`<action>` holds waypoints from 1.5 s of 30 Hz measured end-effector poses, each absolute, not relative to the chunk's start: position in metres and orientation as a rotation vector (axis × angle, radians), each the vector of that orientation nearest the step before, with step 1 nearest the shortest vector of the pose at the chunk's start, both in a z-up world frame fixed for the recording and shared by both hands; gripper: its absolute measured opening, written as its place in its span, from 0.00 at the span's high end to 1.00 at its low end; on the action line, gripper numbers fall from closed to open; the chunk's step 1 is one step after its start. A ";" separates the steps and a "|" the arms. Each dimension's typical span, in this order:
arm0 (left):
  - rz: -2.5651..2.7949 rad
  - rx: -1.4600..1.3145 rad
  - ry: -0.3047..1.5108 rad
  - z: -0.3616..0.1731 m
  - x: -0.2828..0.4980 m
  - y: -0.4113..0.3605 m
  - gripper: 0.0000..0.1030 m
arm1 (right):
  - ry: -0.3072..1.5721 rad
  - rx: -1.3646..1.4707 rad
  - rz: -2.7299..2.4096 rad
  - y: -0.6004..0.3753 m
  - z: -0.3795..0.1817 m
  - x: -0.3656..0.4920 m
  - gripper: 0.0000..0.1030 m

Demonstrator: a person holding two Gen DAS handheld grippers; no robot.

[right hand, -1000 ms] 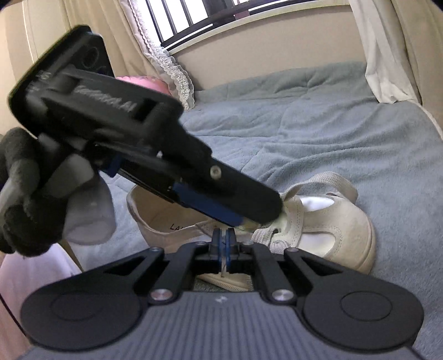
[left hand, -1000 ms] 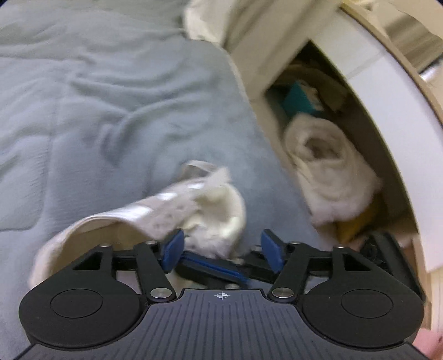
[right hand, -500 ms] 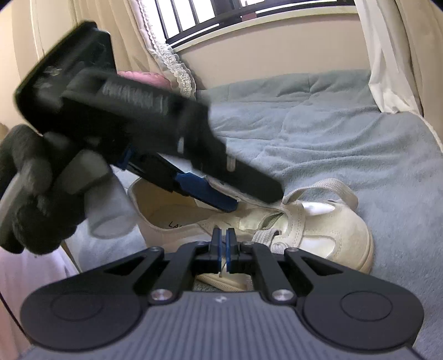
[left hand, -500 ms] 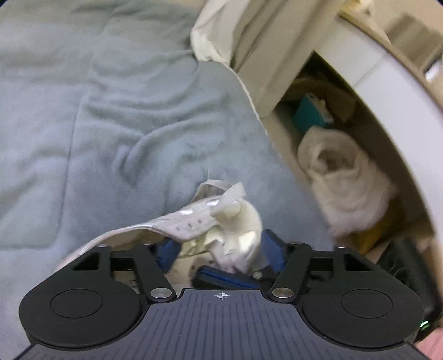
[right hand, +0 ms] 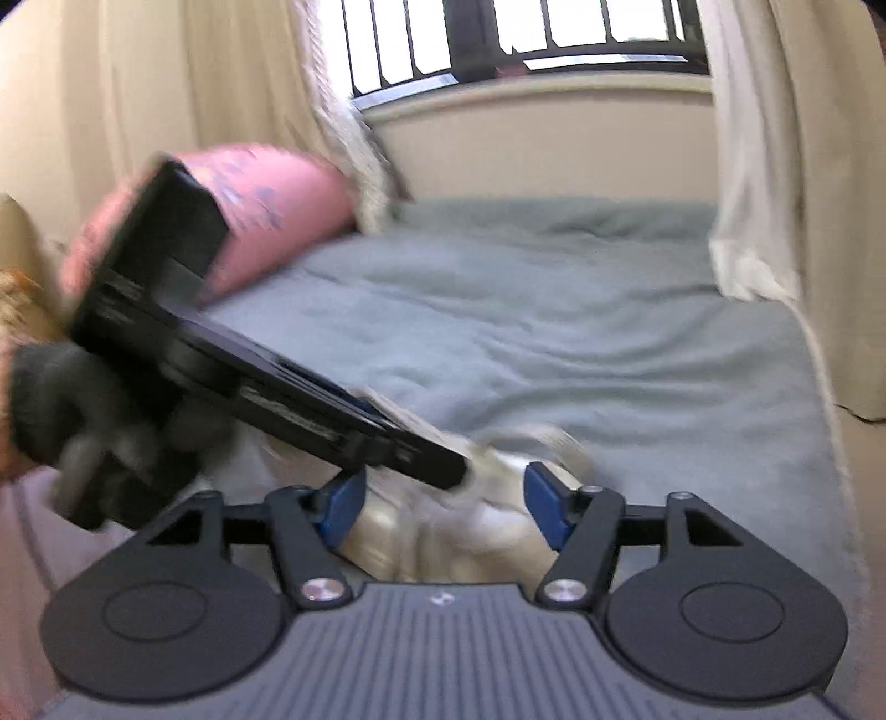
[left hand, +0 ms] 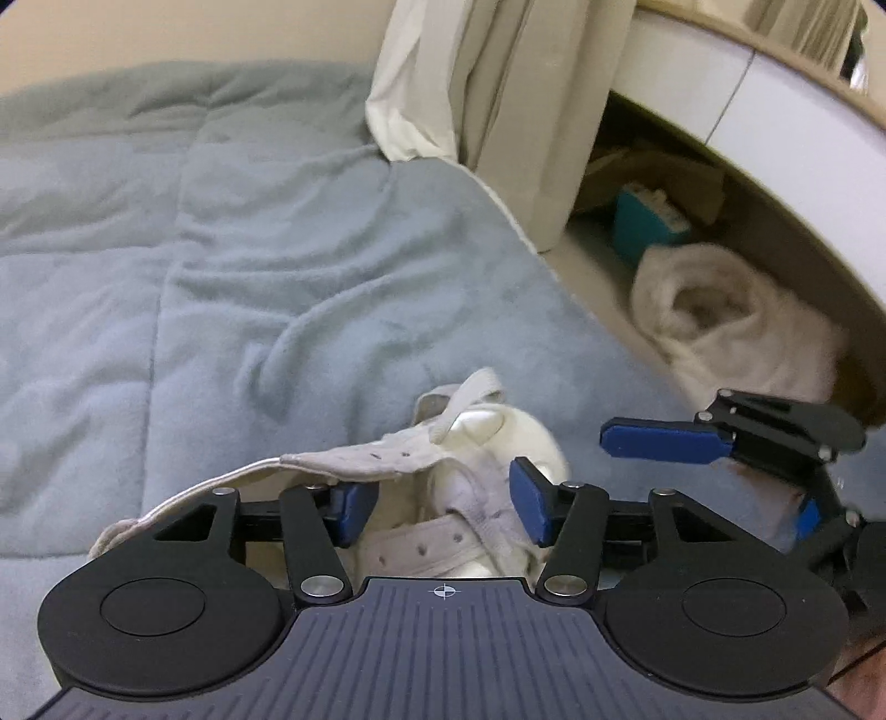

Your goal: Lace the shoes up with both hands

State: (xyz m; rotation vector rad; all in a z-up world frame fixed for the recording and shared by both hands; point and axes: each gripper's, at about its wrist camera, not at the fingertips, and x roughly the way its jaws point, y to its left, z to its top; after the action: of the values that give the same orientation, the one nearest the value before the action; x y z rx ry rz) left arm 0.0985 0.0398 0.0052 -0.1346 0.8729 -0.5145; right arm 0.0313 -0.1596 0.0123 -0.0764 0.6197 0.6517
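A cream low-top shoe (left hand: 487, 437) lies on the grey-blue blanket (left hand: 249, 277), toe pointing away. Its eyelet flap (left hand: 382, 462) and tongue sit between the fingers of my left gripper (left hand: 437, 507), which is open and grips nothing. A flat beige lace (left hand: 476, 390) loops over the toe. In the right wrist view the shoe (right hand: 487, 526) is blurred, just below my open right gripper (right hand: 443, 507). One blue finger (left hand: 664, 443) of that gripper shows beside the toe. A black-gloved hand (right hand: 50, 399) holds the left tool's black frame (right hand: 266, 382) slanting across the shoe.
Cream curtains (left hand: 498, 83) hang at the bed's far corner. Off the bed's right edge lie a rolled white towel (left hand: 720, 315) and a teal box (left hand: 642, 221) under white furniture (left hand: 775, 111). A pink pillow (right hand: 277, 205) rests by the barred window (right hand: 526, 33).
My right gripper was shut over the shoe's laces and now stands open. Both views have tilted upward. The left gripper stays open over the shoe's throat.
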 end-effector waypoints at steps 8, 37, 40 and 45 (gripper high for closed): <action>-0.518 0.038 0.834 0.007 0.083 0.020 0.39 | 0.686 0.243 0.365 -0.211 0.002 0.075 0.61; -0.412 0.118 0.830 0.018 0.083 -0.003 0.59 | 0.810 0.203 0.362 -0.180 -0.024 0.086 0.39; -0.473 0.287 0.801 0.019 0.068 -0.017 0.59 | 0.819 0.218 0.360 -0.181 -0.024 0.088 0.37; -0.500 0.337 0.819 0.017 0.071 -0.022 0.54 | 0.818 0.217 0.362 -0.180 -0.024 0.088 0.38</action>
State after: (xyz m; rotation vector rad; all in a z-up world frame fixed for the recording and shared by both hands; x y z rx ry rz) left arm 0.0708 -0.0221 0.0173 0.3373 0.8187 -0.5003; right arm 0.0878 -0.1805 -0.0243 0.2166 0.8182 0.3618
